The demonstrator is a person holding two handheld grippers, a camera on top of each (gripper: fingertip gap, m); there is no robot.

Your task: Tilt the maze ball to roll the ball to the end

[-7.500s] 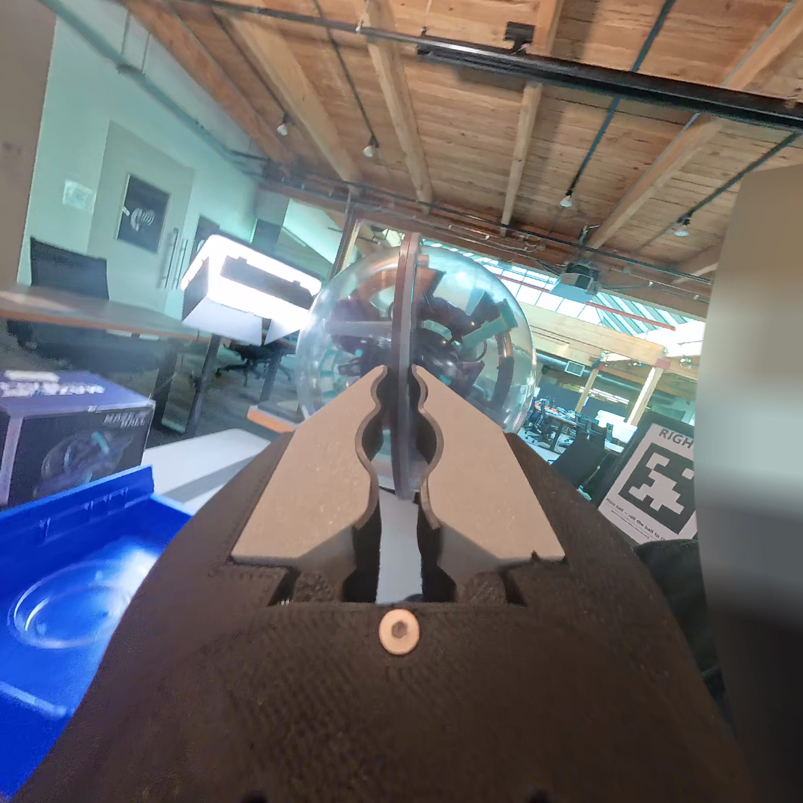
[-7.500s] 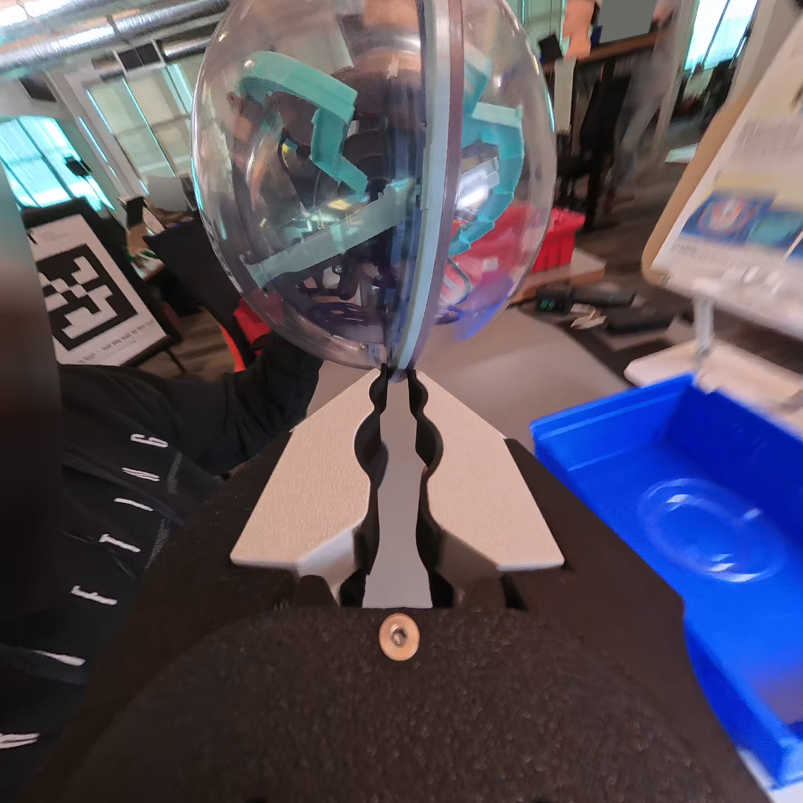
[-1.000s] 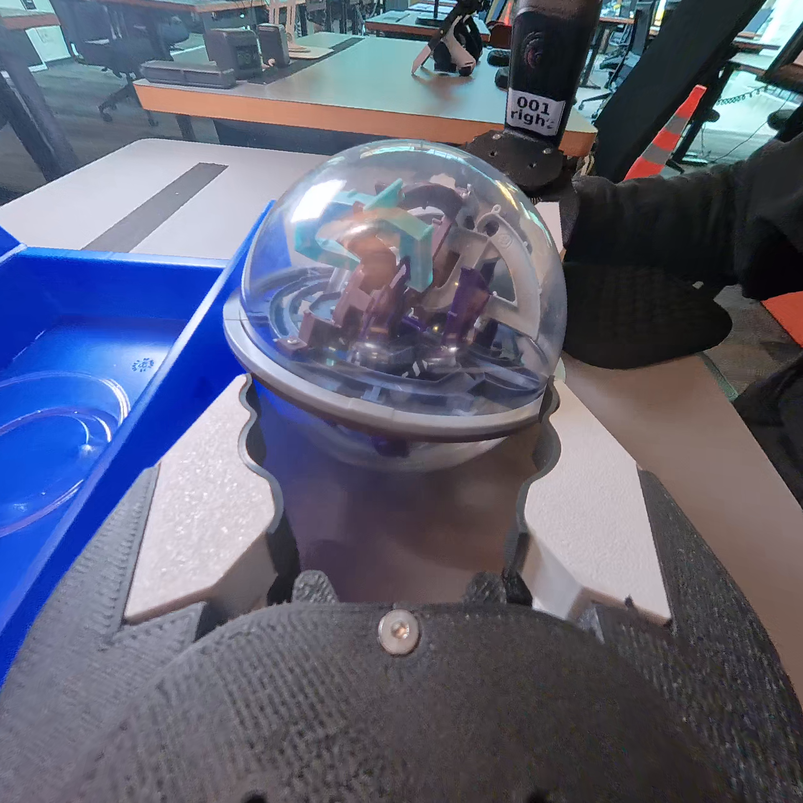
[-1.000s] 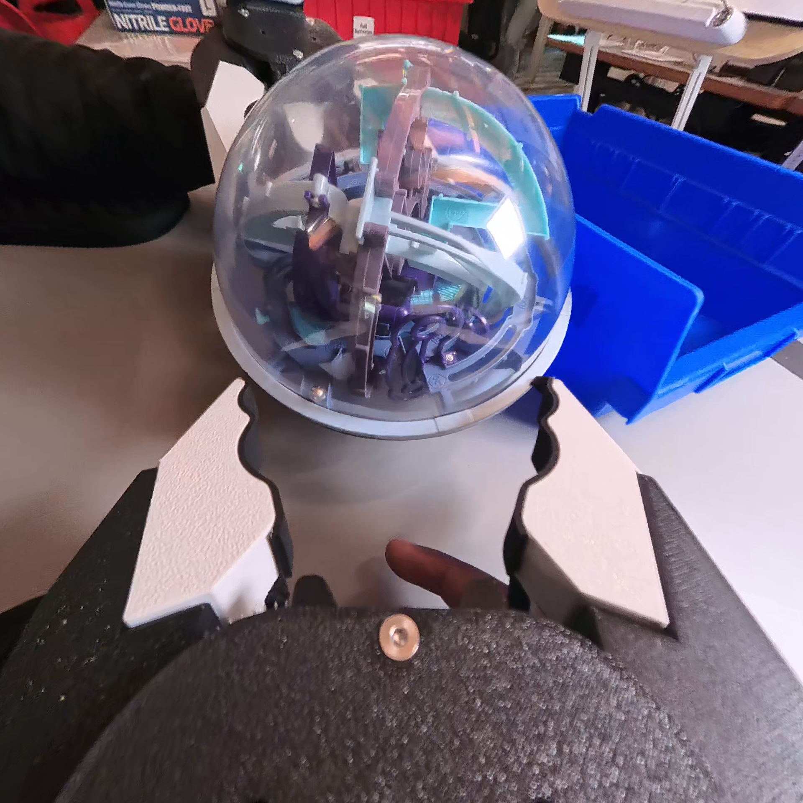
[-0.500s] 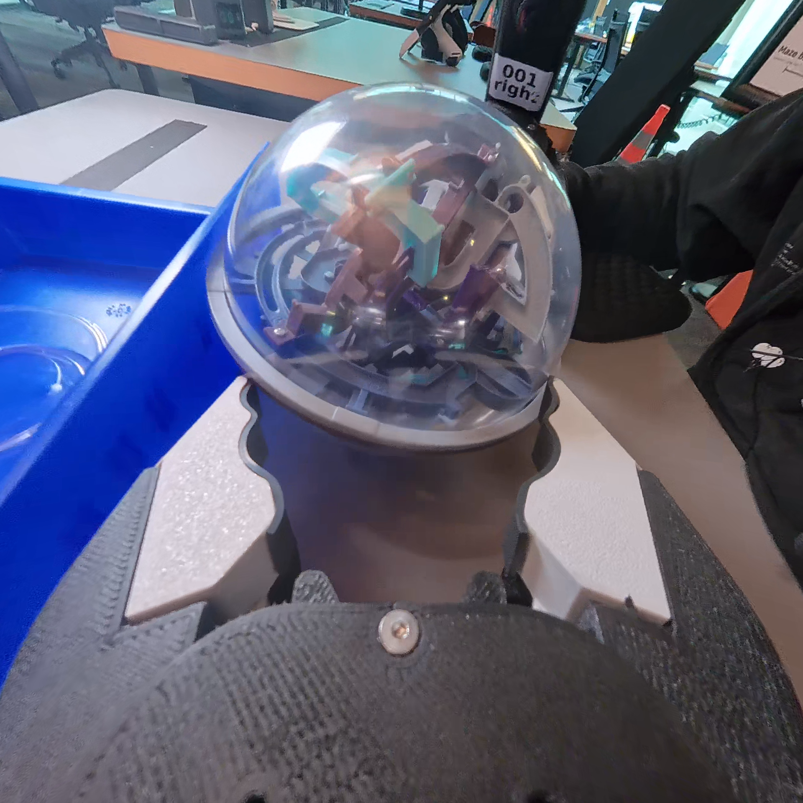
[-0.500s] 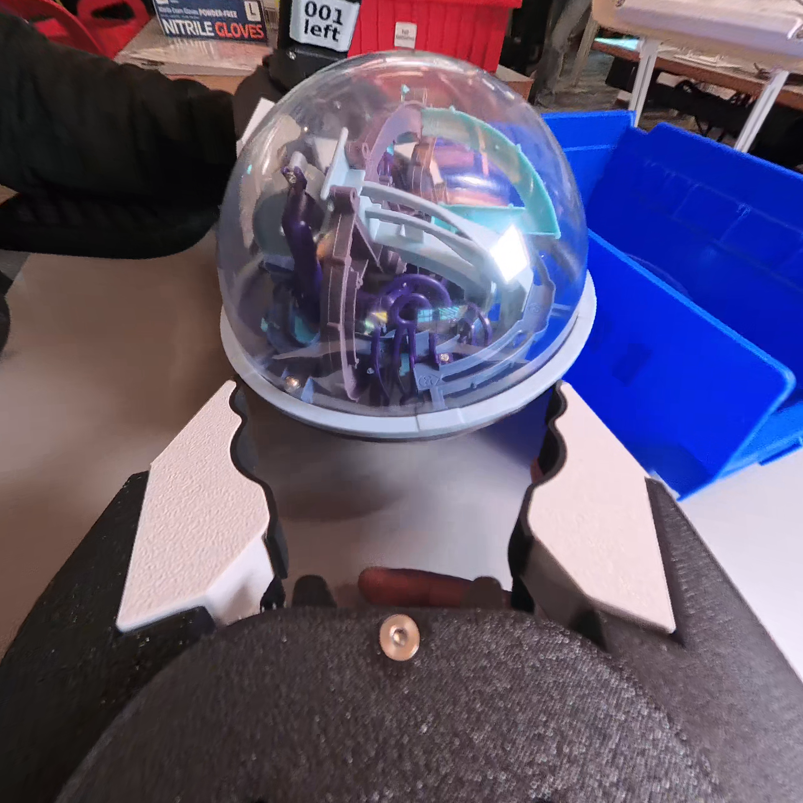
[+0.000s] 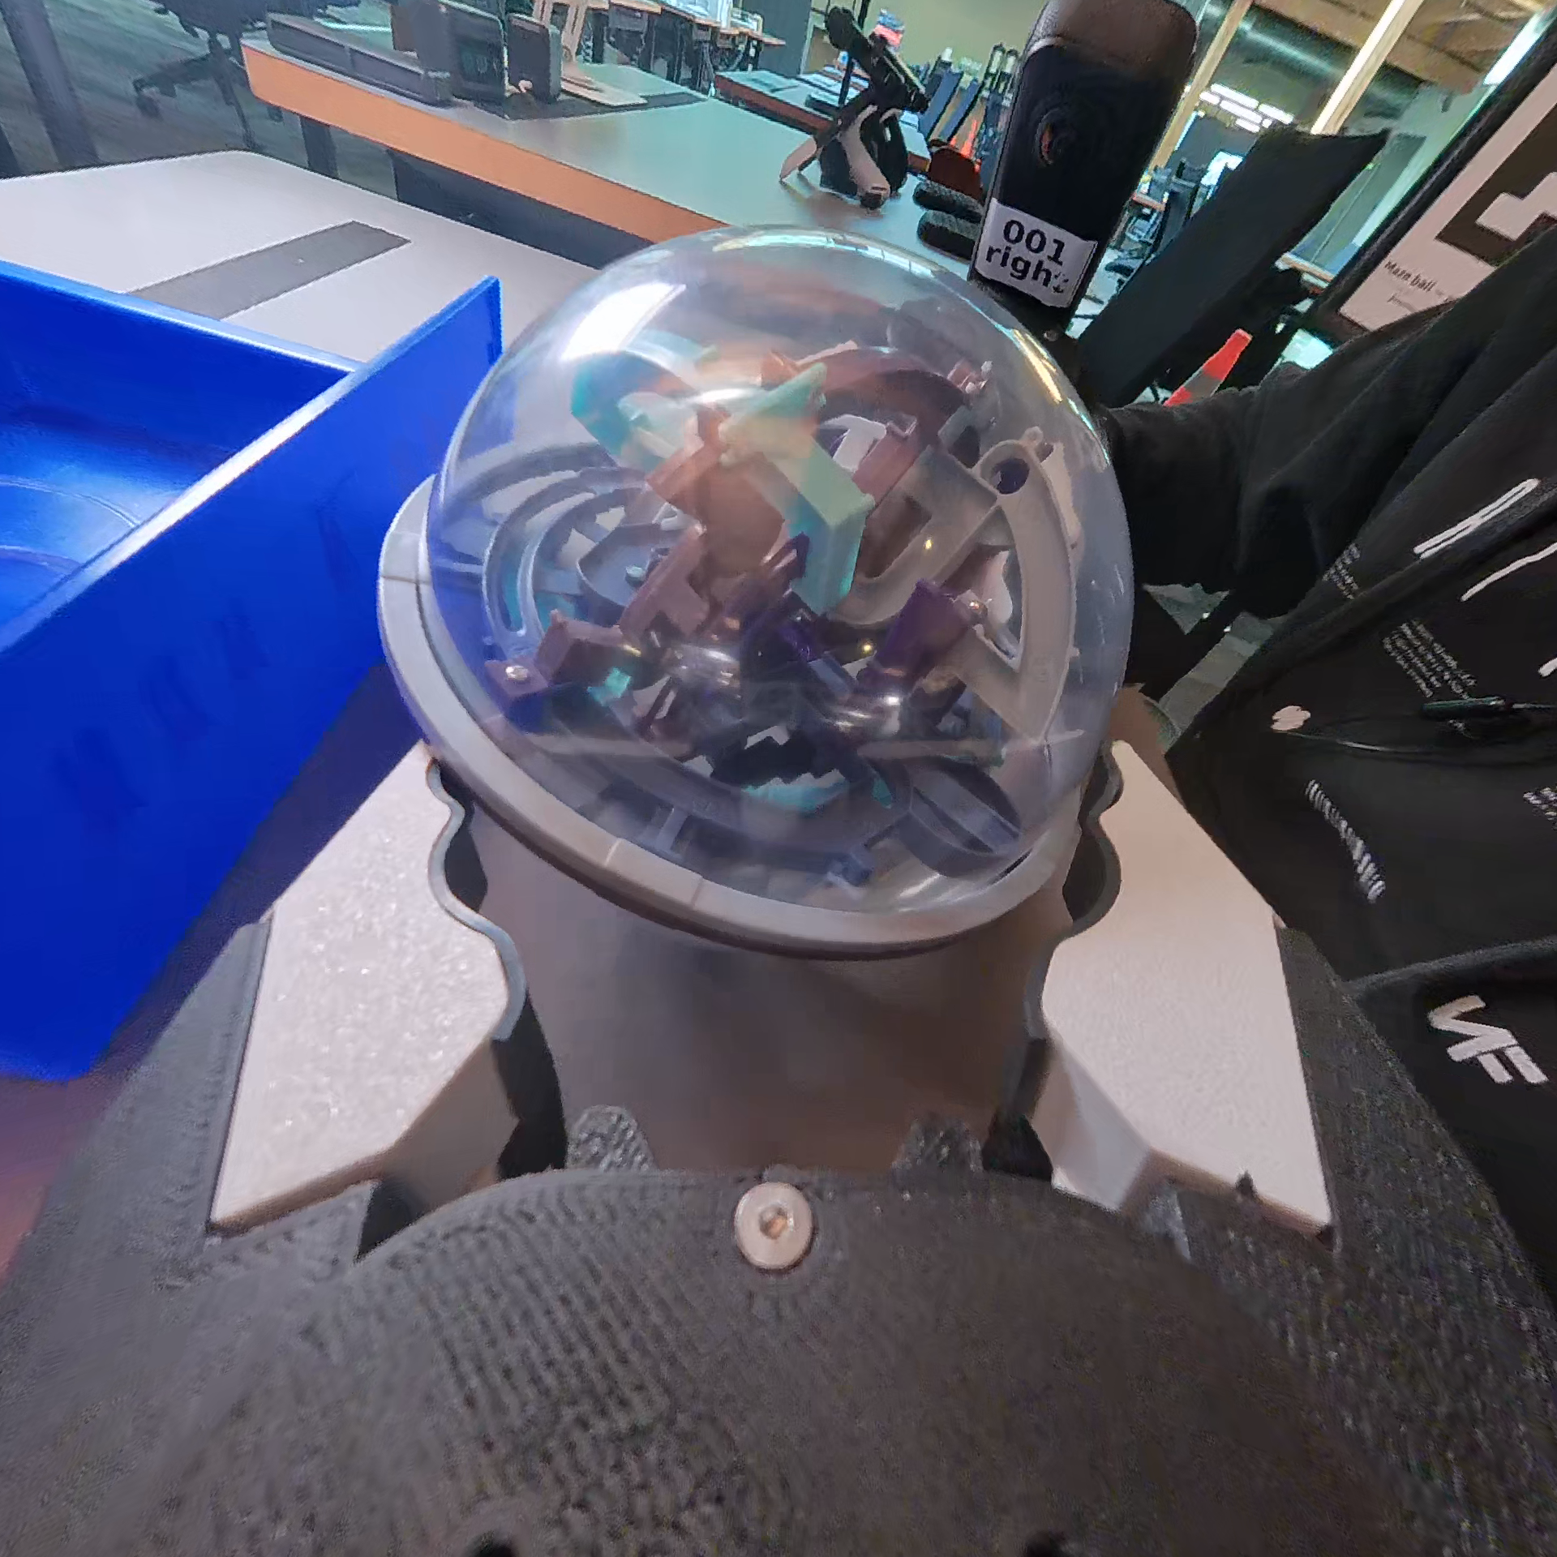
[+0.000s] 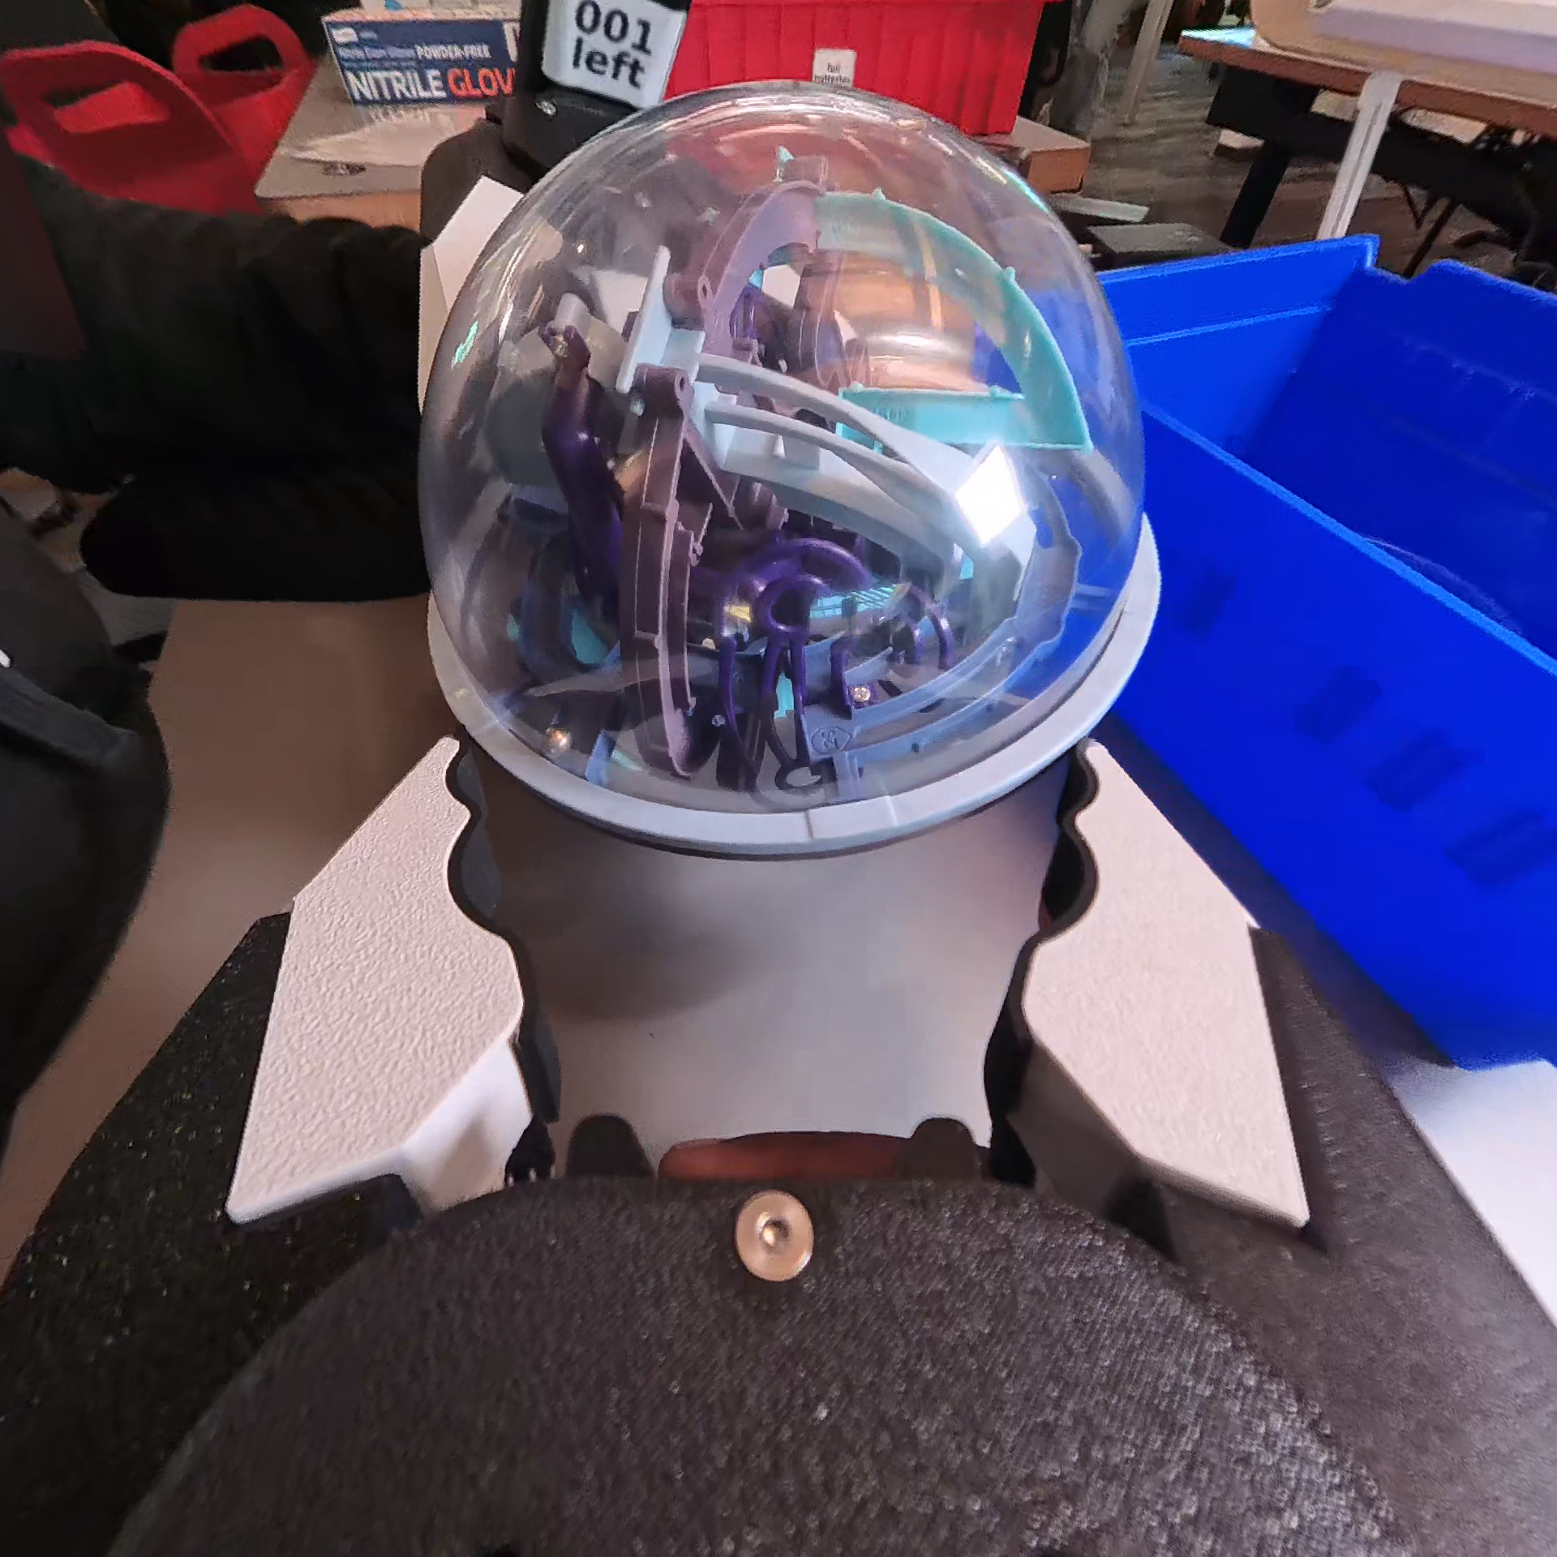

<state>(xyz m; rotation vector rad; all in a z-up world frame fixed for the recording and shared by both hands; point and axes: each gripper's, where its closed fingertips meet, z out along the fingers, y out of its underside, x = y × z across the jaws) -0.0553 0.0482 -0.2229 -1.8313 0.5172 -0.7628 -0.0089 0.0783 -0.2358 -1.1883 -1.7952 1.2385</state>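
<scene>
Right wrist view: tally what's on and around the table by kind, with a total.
Maze ball: 1
Blue bins: 2
Red tote: 1
Red bag: 1
Glove box: 1
Grippers, jaws open: 2, right and left
Total: 8

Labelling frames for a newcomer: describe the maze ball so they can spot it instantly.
Find the big blue bin on the grey table; the maze ball sits right beside it. It is the only clear sphere, with a grey band around its middle and purple and teal tracks inside.
</scene>
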